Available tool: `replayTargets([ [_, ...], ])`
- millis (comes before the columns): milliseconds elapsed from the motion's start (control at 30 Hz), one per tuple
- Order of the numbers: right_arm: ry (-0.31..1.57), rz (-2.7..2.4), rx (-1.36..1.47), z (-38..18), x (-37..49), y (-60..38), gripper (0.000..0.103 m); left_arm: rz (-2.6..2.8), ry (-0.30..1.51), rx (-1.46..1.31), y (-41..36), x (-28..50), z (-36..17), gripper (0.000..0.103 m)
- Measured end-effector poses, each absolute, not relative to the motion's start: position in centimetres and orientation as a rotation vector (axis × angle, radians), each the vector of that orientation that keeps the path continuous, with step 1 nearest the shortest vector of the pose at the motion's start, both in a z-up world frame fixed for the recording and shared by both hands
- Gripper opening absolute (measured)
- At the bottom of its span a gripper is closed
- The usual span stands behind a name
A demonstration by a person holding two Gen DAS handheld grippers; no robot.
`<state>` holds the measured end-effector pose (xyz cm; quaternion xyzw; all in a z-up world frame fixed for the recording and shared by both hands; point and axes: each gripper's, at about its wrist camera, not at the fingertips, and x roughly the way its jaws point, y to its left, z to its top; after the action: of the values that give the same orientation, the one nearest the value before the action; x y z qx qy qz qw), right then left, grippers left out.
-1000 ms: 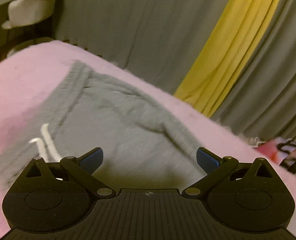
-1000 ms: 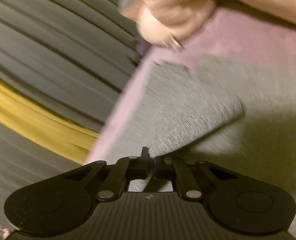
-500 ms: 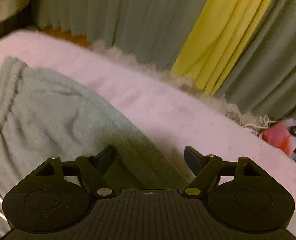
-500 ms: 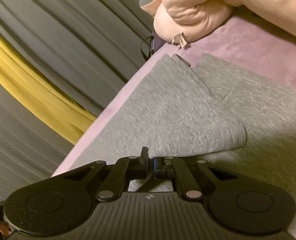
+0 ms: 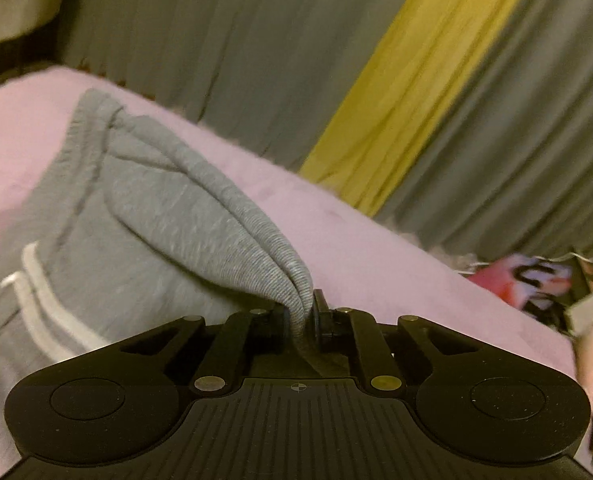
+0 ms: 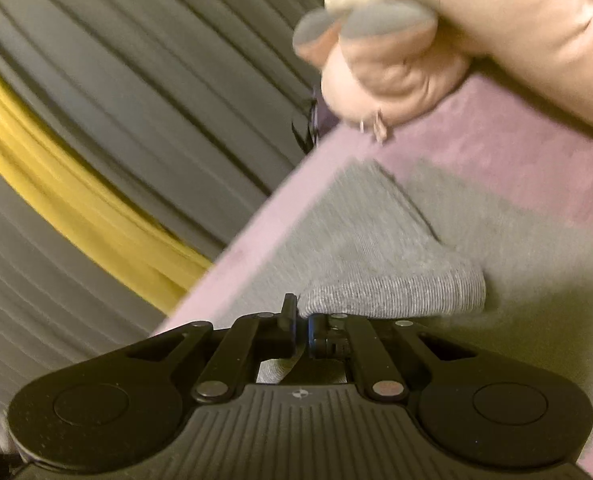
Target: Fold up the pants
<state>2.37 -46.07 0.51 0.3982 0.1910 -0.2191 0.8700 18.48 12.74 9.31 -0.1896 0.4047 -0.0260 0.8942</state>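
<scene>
Left wrist view shows the left gripper (image 5: pixel 298 316) clamped on a raised fold of the grey knit pants (image 5: pixel 184 216) near the pink blanket's (image 5: pixel 376 256) far edge. The right gripper (image 6: pixel 302 326) pinches another fold (image 6: pixel 392 292). Uneven lifting could skew the crease or pull cloth free.

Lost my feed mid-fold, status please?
Left gripper shut on grey sweatpants. Right gripper shut on their other edge. Both edges lifted off pink blanket. Nothing blocking.

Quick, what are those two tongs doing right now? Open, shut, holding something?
Left tongs: shut on a fold of the grey pants.
Right tongs: shut on the grey pants' edge.
</scene>
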Motion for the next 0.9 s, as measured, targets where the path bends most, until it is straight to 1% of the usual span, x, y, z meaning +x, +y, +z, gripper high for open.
replayTargets([
  [100, 0.344, -0.473, 0.848, 2.4, -0.9, -46.6, 0.005, -0.091, 0.827, -0.434, 14.0, 10.3, 9.5, 0.013],
  [200, 0.344, -0.512, 0.846, 2.6, -3.9, -46.9, 0.005, -0.079, 0.887, -0.491, 14.9, 4.1, 6.4, 0.013],
  [300, 0.410, -0.562, 0.855, 1.0, -5.7, -47.0, 0.005, 0.025, 0.966, -0.500, 15.6, 1.4, 2.3, 0.013],
  [333, 0.438, -0.577, 0.864, 0.1, -6.0, -47.1, 0.005, 0.075, 0.967, -0.506, 16.0, 1.4, 1.3, 0.012],
  [367, 0.469, -0.591, 0.862, -0.6, -6.0, -47.1, 0.005, 0.111, 0.947, -0.510, 16.5, 1.0, 1.0, 0.013],
  [400, 0.512, -0.608, 0.852, -1.4, -5.9, -47.0, 0.005, 0.139, 0.918, -0.510, 16.9, 0.8, 1.0, 0.019],
  [433, 0.537, -0.624, 0.842, -1.9, -5.9, -46.9, 0.006, 0.164, 0.893, -0.526, 17.5, 0.7, 1.4, 0.030],
  [467, 0.543, -0.624, 0.838, -2.2, -5.9, -46.7, 0.009, 0.165, 0.867, -0.542, 18.0, 0.7, 1.8, 0.037],
  [500, 0.544, -0.620, 0.843, -2.5, -5.8, -46.7, 0.010, 0.162, 0.839, -0.546, 18.7, 1.0, 2.1, 0.057],
  [533, 0.543, -0.617, 0.854, -2.7, -5.8, -46.6, 0.011, 0.192, 0.822, -0.532, 18.9, 1.2, 2.1, 0.067],
  [567, 0.535, -0.606, 0.872, -2.9, -5.7, -46.7, 0.015, 0.239, 0.811, -0.514, 19.6, 1.2, 2.2, 0.066],
  [600, 0.527, -0.598, 0.895, -3.2, -5.5, -47.1, 0.023, 0.284, 0.803, -0.493, 20.1, 1.4, 2.1, 0.066],
  [633, 0.528, -0.600, 0.921, -3.6, -5.3, -47.4, 0.027, 0.314, 0.808, -0.485, 20.9, 1.7, 1.9, 0.066],
  [700, 0.537, -0.592, 0.980, -4.3, -5.1, -47.7, 0.027, 0.331, 0.841, -0.524, 22.1, 2.5, 1.0, 0.066],
  [733, 0.534, -0.587, 1.007, -4.8, -4.8, -48.1, 0.027, 0.337, 0.873, -0.556, 22.9, 2.3, 0.2, 0.064],
  [767, 0.534, -0.585, 1.023, -5.1, -4.5, -48.3, 0.026, 0.348, 0.898, -0.583, 23.5, 3.3, -0.3, 0.062],
  [800, 0.534, -0.588, 1.027, -5.3, -4.3, -48.4, 0.024, 0.369, 0.918, -0.610, 24.1, 3.6, -1.0, 0.057],
  [833, 0.530, -0.590, 1.028, -5.3, -4.1, -48.5, 0.013, 0.378, 0.924, -0.628, 24.5, 3.7, -1.2, 0.054],
  [867, 0.527, -0.590, 1.034, -5.3, -4.0, -48.7, 0.006, 0.378, 0.917, -0.645, 24.8, 3.8, -1.2, 0.054],
  [900, 0.515, -0.593, 1.039, -5.2, -4.0, -48.8, 0.005, 0.383, 0.902, -0.656, 25.2, 3.7, -1.0, 0.053],
])
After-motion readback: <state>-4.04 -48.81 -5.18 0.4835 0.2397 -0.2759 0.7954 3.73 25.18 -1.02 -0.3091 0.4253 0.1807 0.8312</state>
